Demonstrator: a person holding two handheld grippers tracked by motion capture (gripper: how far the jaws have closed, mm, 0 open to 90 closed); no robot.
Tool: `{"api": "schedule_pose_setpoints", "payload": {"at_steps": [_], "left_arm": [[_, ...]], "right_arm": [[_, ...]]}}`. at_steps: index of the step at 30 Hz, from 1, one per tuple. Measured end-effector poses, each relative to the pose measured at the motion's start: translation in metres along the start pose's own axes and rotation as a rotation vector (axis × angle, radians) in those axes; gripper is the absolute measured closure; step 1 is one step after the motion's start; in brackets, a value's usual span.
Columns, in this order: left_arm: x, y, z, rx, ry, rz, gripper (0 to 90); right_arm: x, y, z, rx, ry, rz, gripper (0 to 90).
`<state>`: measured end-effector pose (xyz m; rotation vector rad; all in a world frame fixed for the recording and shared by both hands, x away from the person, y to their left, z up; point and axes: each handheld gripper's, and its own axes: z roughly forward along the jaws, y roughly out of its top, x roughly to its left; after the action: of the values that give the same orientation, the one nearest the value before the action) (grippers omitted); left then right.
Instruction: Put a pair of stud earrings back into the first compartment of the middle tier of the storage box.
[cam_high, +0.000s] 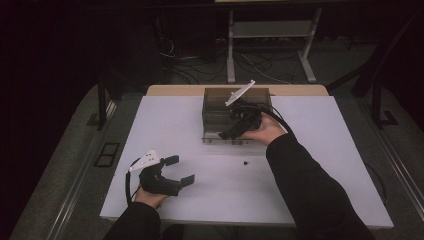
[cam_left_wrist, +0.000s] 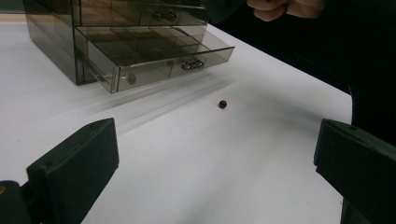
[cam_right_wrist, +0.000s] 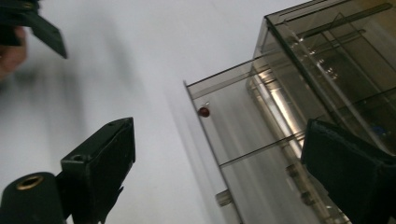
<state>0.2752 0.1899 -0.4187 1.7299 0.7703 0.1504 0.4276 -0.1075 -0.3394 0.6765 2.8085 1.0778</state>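
White board covers my desk (cam_high: 310, 165), with a strip of pale wood showing along its far edge. Beyond it the room is very dark; I can pick out grey floor, a tangle of cables (cam_high: 200, 62) and a light metal stand (cam_high: 270, 37) behind the desk.

A smoky transparent drawer cabinet (cam_high: 220, 107) stands at the far middle of the desk, its lowest drawer (cam_left_wrist: 154, 56) pulled out toward me. My right tool (cam_high: 235, 129) is over that open drawer, jaws spread wide and holding nothing. My left tool (cam_high: 179, 170) rests low at the near left, well apart from the cabinet, jaws also spread and empty.

A small red bead (cam_left_wrist: 222, 104) lies on the bare board in front of the drawer. From the right gripper view I see a second red bead (cam_right_wrist: 204, 111) at the drawer's front corner; through the tinted wall I cannot tell exactly how it sits. That view is blurred, and my right hand (cam_high: 267, 131) hides part of the drawer from above.
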Motion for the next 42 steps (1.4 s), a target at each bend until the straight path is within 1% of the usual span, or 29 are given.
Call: {"api": "schedule_pose_setpoints", "payload": {"at_steps": [1, 2, 6, 9, 13, 18, 21, 22, 25, 26, 27, 28, 30, 31, 33, 34, 35, 40, 42], "left_arm": [[0.000, 0.000, 0.000, -0.001, 0.001, -0.001, 0.0], [0.000, 0.000, 0.000, -0.002, 0.000, -0.001, 0.0], [-0.001, 0.000, 0.000, -0.004, 0.002, -0.004, 0.0], [0.000, 0.000, 0.000, 0.000, 0.001, 0.000, 0.0], [0.000, 0.000, 0.000, 0.000, 0.001, 0.001, 0.0], [-0.001, 0.000, 0.001, 0.002, 0.002, 0.001, 0.0], [-0.001, 0.000, 0.001, 0.002, 0.001, 0.003, 0.0], [-0.001, 0.000, 0.001, 0.002, 0.001, 0.002, 0.0], [-0.001, 0.000, 0.001, 0.003, 0.000, 0.002, 0.0], [-0.001, 0.000, 0.001, 0.003, 0.000, 0.002, 0.0], [-0.001, 0.000, 0.001, 0.003, 0.000, 0.002, 0.0], [-0.001, 0.000, 0.001, 0.003, 0.000, 0.002, 0.0], [-0.001, 0.000, 0.001, 0.005, -0.001, 0.003, 0.0], [-0.001, 0.000, 0.001, 0.005, -0.001, 0.003, 0.0], [-0.001, 0.000, 0.001, 0.005, -0.001, 0.003, 0.0], [-0.001, 0.000, 0.001, 0.005, -0.001, 0.002, 0.0], [-0.001, 0.000, 0.001, 0.005, -0.001, 0.002, 0.0], [-0.001, 0.000, 0.001, 0.004, -0.002, 0.000, 0.0], [-0.001, 0.000, 0.001, 0.005, -0.001, 0.002, 0.0]], "right_arm": [[0.002, -0.002, -0.001, -0.005, 0.005, 0.009, 0.0], [0.003, -0.003, -0.003, -0.001, -0.001, 0.016, 0.0], [0.011, -0.011, -0.008, 0.013, -0.005, -0.001, 0.1], [0.017, -0.017, -0.013, 0.005, 0.004, -0.011, 0.1], [0.028, -0.026, -0.016, 0.010, 0.007, -0.024, 0.1], [0.040, -0.039, -0.017, -0.002, 0.014, -0.041, 0.1], [0.045, -0.046, -0.016, -0.009, 0.019, -0.033, 0.1], [0.046, -0.049, -0.015, -0.012, 0.021, -0.040, 0.1], [0.049, -0.056, -0.013, -0.013, 0.027, -0.036, 0.1], [0.048, -0.059, -0.012, -0.009, 0.025, -0.045, 0.1], [0.049, -0.061, -0.010, -0.011, 0.024, -0.038, 0.1], [0.048, -0.064, -0.009, -0.008, 0.024, -0.042, 0.1], [0.048, -0.069, -0.007, -0.010, 0.028, -0.027, 0.1], [0.047, -0.071, -0.006, -0.009, 0.027, -0.031, 0.1], [0.045, -0.076, -0.003, -0.012, 0.031, -0.021, 0.1], [0.046, -0.078, -0.002, -0.014, 0.039, -0.004, 0.1], [0.044, -0.080, -0.001, -0.009, 0.037, -0.014, 0.1], [0.041, -0.089, 0.004, -0.005, 0.039, 0.007, 0.1], [0.041, -0.091, 0.005, -0.003, 0.047, 0.028, 0.1]]}}
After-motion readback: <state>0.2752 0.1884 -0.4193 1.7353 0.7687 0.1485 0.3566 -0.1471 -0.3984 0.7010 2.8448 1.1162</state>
